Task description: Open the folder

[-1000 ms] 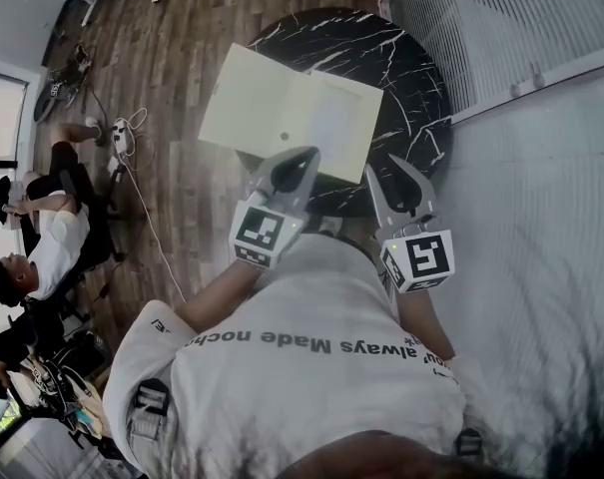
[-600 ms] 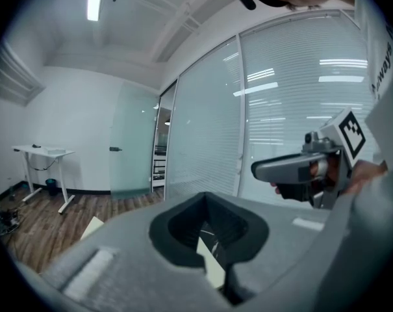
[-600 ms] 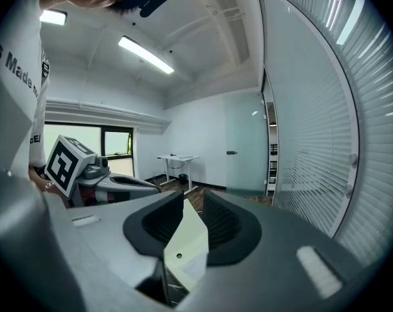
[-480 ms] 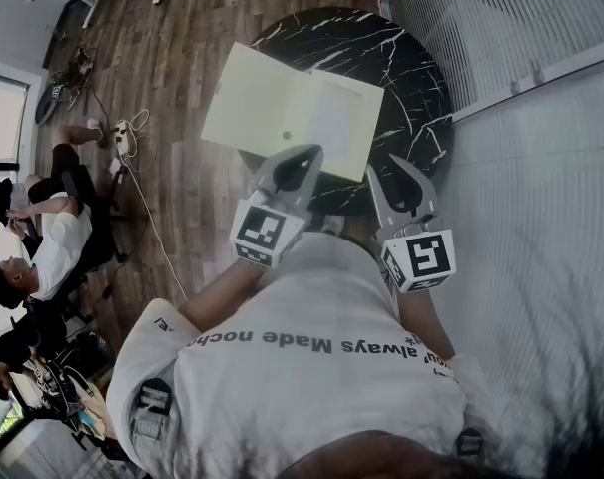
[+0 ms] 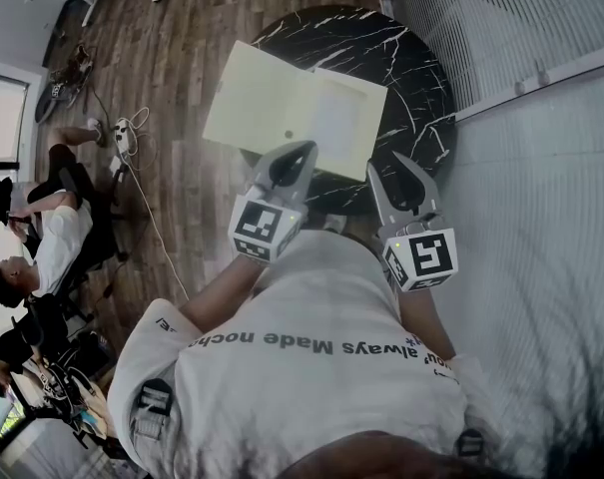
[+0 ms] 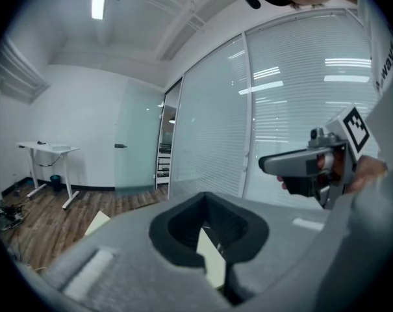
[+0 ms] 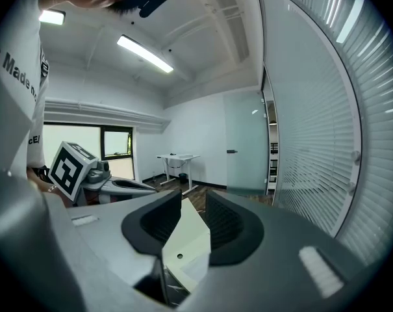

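A pale yellow folder (image 5: 282, 108) lies flat on the round black marble table (image 5: 421, 98), its left part hanging over the table's edge. It has a small dark snap near its front edge and a whiter panel on its right half. My left gripper (image 5: 300, 152) hovers at the folder's near edge, shut with nothing in it. My right gripper (image 5: 391, 165) is beside it on the right, short of the folder; its jaws are opening and nothing is between them. In the gripper views, the folder (image 6: 212, 259) (image 7: 186, 246) shows beyond the jaws of the left gripper (image 6: 206, 197) and the right gripper (image 7: 193, 199).
People sit at the left (image 5: 42, 238) on the wooden floor side, near cables and a power strip (image 5: 122, 133). A glass wall with blinds (image 5: 501, 28) runs along the right. A white desk (image 6: 50, 149) stands far back.
The right gripper's jaws have spread a little wider. The left gripper and the folder have hardly shifted.
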`<state>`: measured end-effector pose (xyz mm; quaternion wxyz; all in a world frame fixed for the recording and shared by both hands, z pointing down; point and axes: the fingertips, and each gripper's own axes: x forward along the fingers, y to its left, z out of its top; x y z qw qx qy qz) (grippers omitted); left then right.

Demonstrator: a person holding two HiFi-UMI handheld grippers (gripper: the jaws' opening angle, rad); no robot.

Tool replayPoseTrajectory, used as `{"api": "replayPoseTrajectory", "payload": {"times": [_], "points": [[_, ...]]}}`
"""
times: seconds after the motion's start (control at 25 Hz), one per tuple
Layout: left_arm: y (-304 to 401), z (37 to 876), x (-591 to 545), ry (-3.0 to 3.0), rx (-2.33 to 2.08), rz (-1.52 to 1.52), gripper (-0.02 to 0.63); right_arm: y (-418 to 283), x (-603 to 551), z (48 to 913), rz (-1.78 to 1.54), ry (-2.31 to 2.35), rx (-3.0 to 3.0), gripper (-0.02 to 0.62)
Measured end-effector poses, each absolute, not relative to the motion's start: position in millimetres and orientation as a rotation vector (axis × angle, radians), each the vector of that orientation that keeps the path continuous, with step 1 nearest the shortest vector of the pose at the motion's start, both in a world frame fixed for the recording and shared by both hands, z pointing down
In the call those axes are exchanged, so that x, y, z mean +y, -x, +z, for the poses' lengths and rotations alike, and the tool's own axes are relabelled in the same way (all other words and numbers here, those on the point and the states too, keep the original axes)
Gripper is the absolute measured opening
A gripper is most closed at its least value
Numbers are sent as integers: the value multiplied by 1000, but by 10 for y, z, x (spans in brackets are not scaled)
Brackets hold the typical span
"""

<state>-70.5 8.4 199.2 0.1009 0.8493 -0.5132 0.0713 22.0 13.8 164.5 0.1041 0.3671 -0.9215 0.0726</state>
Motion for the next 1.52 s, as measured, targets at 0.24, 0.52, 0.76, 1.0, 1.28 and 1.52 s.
{"api": "replayPoseTrajectory", "payload": {"times": [0.24, 0.52, 0.76, 1.0, 1.28, 1.52], "points": [[972, 2280, 15, -2429, -1549, 249, 3, -146, 101, 1665, 200, -1076, -2718, 117], [1415, 2881, -29, -2267, -1596, 282, 5, -66, 100, 1702, 208, -1070, -2705, 116], [1808, 3412, 6, -2129, -1620, 315, 41, 14, 87, 1717, 205, -1063, -2698, 115], [2136, 3894, 71, -2010, -1658, 374, 41, 97, 83, 1740, 207, -1047, -2695, 117], [2499, 4426, 170, -1871, -1678, 423, 43, 182, 72, 1777, 200, -1024, -2698, 115], [2768, 4846, 248, -1758, -1679, 433, 72, 253, 46, 1790, 206, -1016, -2692, 116]]}}
